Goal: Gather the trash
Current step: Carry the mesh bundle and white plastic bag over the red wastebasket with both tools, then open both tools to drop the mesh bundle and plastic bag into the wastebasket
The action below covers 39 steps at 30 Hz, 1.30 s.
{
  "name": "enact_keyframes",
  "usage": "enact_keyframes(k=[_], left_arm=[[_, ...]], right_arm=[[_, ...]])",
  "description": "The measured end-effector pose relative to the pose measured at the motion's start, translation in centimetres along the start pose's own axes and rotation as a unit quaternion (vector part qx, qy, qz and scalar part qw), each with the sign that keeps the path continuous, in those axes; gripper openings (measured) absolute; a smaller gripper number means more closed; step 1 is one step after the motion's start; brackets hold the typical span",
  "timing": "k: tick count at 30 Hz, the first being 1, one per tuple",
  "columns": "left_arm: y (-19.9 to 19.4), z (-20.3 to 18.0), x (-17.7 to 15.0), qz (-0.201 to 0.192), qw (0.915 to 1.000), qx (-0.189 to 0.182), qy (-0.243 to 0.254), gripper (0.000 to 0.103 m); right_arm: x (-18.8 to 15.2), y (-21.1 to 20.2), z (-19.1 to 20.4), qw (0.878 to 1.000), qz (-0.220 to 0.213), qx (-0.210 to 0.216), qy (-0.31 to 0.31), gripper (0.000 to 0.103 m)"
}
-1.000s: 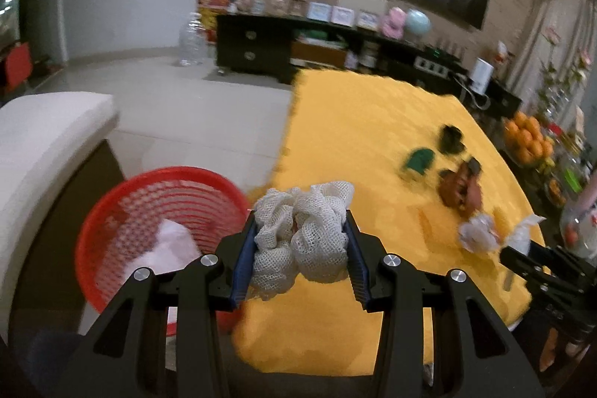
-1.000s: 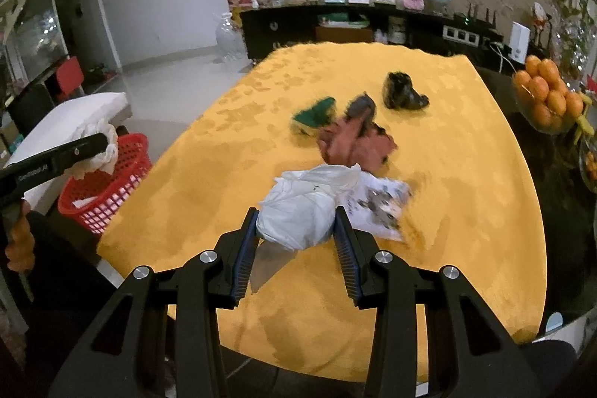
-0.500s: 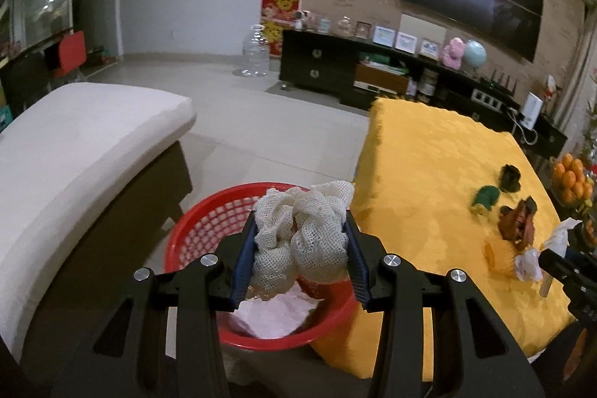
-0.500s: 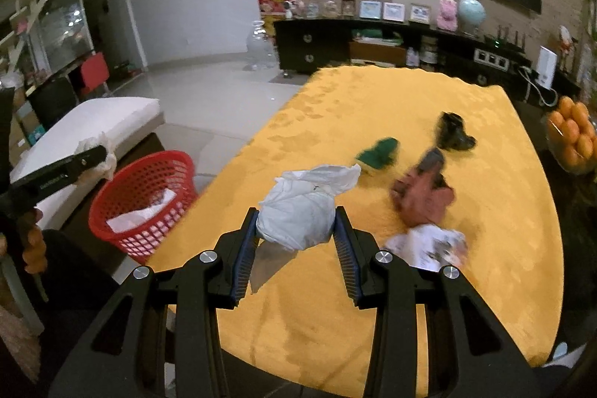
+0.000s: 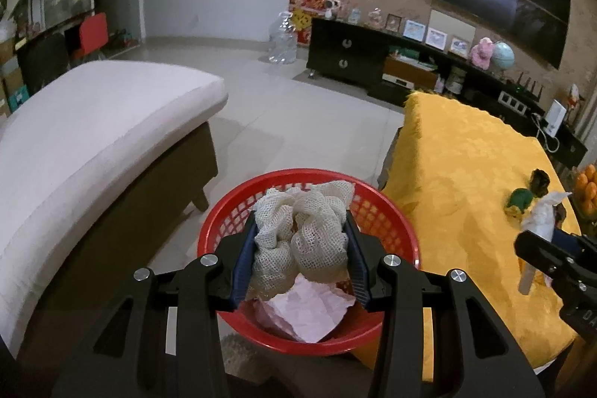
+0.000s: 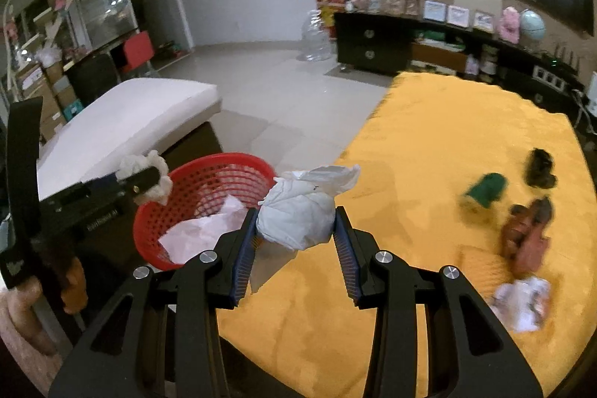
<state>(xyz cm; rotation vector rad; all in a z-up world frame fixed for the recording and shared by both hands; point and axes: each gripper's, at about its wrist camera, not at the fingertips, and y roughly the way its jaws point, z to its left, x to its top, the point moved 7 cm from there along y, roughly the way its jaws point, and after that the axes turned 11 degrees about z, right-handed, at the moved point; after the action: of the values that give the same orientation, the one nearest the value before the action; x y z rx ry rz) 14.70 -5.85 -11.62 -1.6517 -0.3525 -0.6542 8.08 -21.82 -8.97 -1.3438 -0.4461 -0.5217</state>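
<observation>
Above the red basket (image 5: pixel 403 237), left tongs (image 5: pixel 301 250) clamping upright mesh wad (image 5: pixel 304 230); right tongs (image 6: pixel 294 241) gripping white bag (image 6: pixel 298 215)

- My left wrist view looks steeply down, close over the basket (image 5: pixel 401 241), floor and sofa (image 5: pixel 93 137) beyond.
- My right wrist view sits over the worktop (image 6: pixel 447 144) edge, facing the room.
- Both share basket, sofa, worktop and TV wall; each shows the other claw.

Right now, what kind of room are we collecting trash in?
Most likely a home living room: a wall-mounted TV above a long dark media cabinet with framed photos, a cushioned white bench, and a table under a yellow tablecloth.
</observation>
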Motion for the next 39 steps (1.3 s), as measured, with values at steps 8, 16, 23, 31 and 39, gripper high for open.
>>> enact_keyframes(k=[8, 16, 23, 31, 39], left_arm=[[1.3, 1.5, -0.2, 0.024, 0.9994, 0.012, -0.02, 0.041], [2.5, 2.3, -0.6, 0.054, 0.9977, 0.024, -0.031, 0.041], [3.3, 2.0, -0.8, 0.07, 0.9969, 0.028, -0.024, 0.044], [3.6, 2.2, -0.7, 0.072, 0.9964, 0.024, -0.037, 0.061], [2.9, 2.3, -0.3, 0.055, 0.9974, 0.016, -0.044, 0.074]], right_arm=[[1.6, 3.2, 2.8, 0.999, 0.024, 0.03, -0.017, 0.039], [2.8, 6.1, 3.4, 0.997, 0.05, 0.047, -0.019, 0.039], [2.2, 7.9, 3.6, 0.995, 0.073, 0.061, -0.019, 0.04], [1.5, 8.3, 3.4, 0.993, 0.085, 0.08, -0.002, 0.059], [1.3, 7.1, 2.3, 0.995, 0.07, 0.067, 0.005, 0.061]])
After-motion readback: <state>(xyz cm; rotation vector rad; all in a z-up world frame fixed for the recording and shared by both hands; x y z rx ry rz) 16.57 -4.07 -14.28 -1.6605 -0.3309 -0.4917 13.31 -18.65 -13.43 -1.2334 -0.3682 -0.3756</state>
